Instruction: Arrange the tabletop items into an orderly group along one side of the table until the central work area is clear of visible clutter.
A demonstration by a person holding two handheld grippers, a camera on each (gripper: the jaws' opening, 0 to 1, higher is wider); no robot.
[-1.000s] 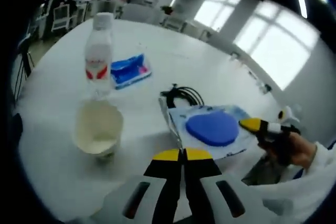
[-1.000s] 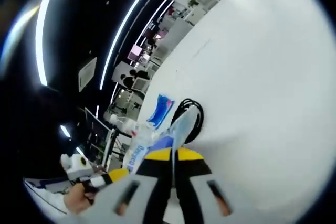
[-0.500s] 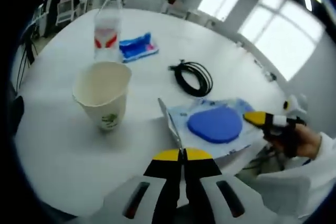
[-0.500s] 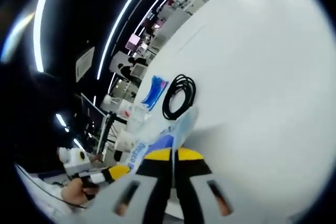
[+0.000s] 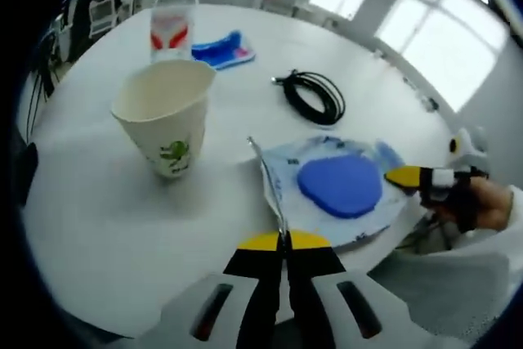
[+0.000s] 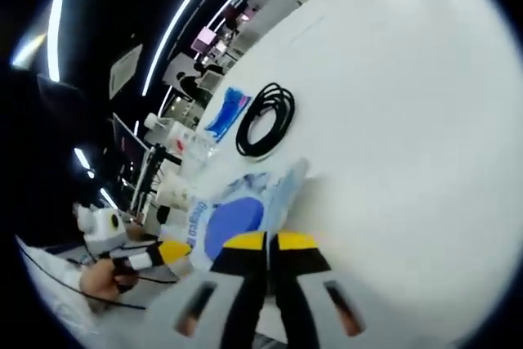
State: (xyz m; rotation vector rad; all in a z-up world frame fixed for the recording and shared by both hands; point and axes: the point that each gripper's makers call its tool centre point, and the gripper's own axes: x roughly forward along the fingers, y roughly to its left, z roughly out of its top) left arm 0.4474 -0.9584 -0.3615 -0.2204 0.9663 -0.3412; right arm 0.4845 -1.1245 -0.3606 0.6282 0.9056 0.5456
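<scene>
A clear plastic package [image 5: 339, 190] with a round blue pad inside lies near the table's near edge. My left gripper [image 5: 284, 239] is shut on its raised left corner. The right gripper [image 5: 406, 176], held by a hand, grips the package's right edge. In the right gripper view, my right gripper [image 6: 270, 241] is shut on the package [image 6: 237, 220], and the left gripper [image 6: 163, 252] shows at the far side. A paper cup [image 5: 165, 124], a water bottle [image 5: 173, 24], a blue packet [image 5: 222, 48] and a black cable coil [image 5: 312, 96] rest on the white table [image 5: 106, 218].
The round table [image 6: 409, 120] is wide and bare to the right of the cable coil [image 6: 263, 120]. The blue packet [image 6: 225, 112], bottle [image 6: 196, 146] and cup [image 6: 176, 194] line up behind the package. Desks and chairs stand beyond the table's far edge.
Both grippers have drawn the package toward the near edge, away from the cable coil, which now shows whole. The package lies flatter. Both views have shifted with the hands.
</scene>
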